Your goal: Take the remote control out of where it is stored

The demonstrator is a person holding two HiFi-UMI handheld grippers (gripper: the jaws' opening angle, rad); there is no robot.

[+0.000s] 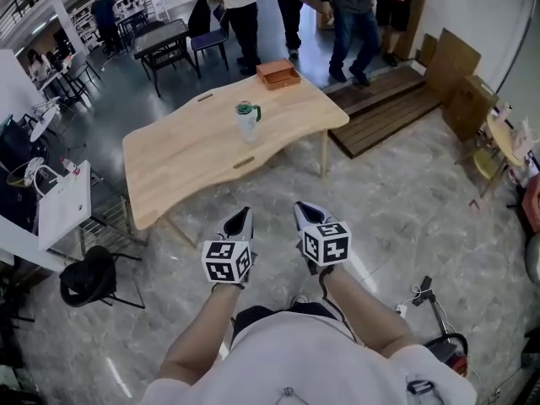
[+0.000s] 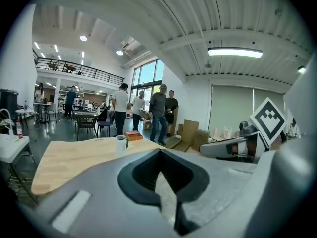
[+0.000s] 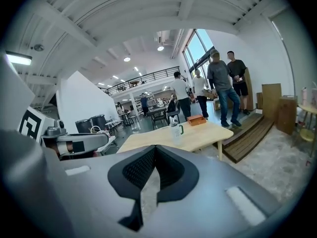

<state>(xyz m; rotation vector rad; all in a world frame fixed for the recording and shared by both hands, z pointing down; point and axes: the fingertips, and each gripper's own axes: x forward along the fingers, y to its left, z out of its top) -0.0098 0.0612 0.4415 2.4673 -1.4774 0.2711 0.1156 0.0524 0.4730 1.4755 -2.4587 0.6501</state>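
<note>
No remote control shows in any view. A light wooden table (image 1: 194,154) stands ahead of me on the stone floor. On it are a small orange-brown box (image 1: 278,73) at the far end and a clear cup with a green lid (image 1: 246,121) near the middle. My left gripper (image 1: 245,215) and right gripper (image 1: 304,209) are held side by side over the floor, short of the table's near edge. Both are shut with nothing between the jaws. The left gripper view shows the box (image 2: 132,135) and cup (image 2: 121,144), and the right gripper view shows the same box (image 3: 196,119) and cup (image 3: 175,130).
Several people stand beyond the table (image 1: 354,15). A low wooden platform (image 1: 384,108) and cardboard boxes (image 1: 456,74) lie to the right. A white cart (image 1: 63,205) and a black chair (image 1: 89,277) are on the left. Cables and a red device (image 1: 447,348) sit at the lower right.
</note>
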